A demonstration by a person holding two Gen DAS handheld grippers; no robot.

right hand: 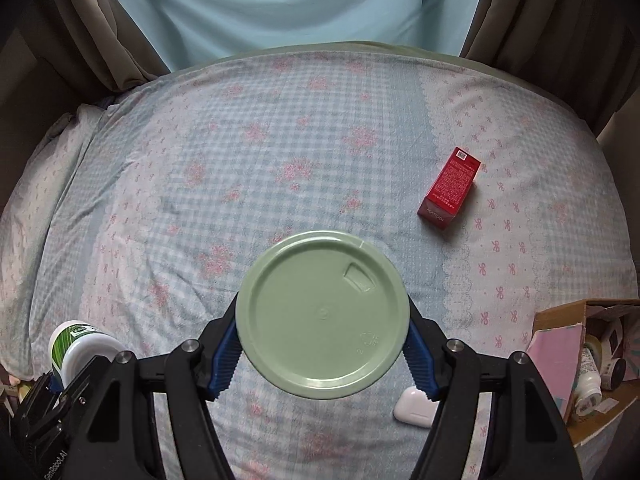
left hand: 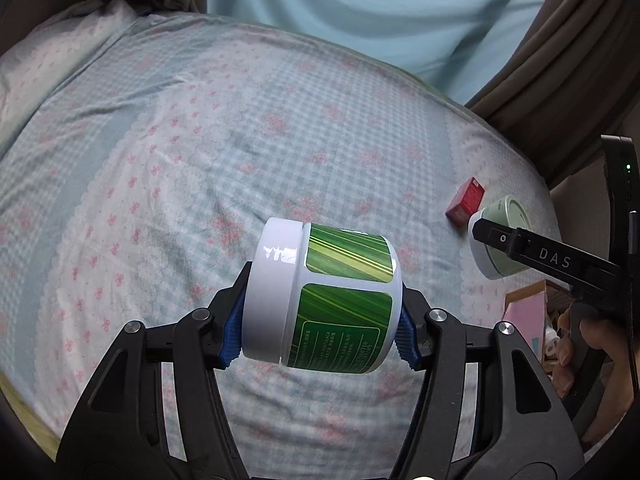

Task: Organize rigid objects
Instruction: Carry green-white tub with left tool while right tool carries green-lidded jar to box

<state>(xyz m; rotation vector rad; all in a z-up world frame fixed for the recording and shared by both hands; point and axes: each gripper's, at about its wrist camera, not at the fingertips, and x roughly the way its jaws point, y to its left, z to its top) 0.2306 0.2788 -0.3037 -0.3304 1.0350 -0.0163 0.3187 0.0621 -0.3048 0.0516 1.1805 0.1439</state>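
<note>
My left gripper (left hand: pixel 320 320) is shut on a white jar with a green label (left hand: pixel 324 300), held on its side above the bed; the jar also shows in the right wrist view (right hand: pixel 76 344) at the lower left. My right gripper (right hand: pixel 322 340) is shut on a round container with a pale green lid (right hand: pixel 322 314), held above the bed; it also shows in the left wrist view (left hand: pixel 502 240) at the right. A red box (right hand: pixel 450 188) lies on the bedsheet to the right; it also shows in the left wrist view (left hand: pixel 466 202). A small white case (right hand: pixel 414 406) lies under the right gripper.
The bed has a blue checked sheet with pink flowers (right hand: pixel 240 160). A cardboard box (right hand: pixel 580 360) with bottles and tape rolls stands at the right edge; it also shows in the left wrist view (left hand: pixel 528 312). Curtains (right hand: pixel 100 40) hang behind the bed.
</note>
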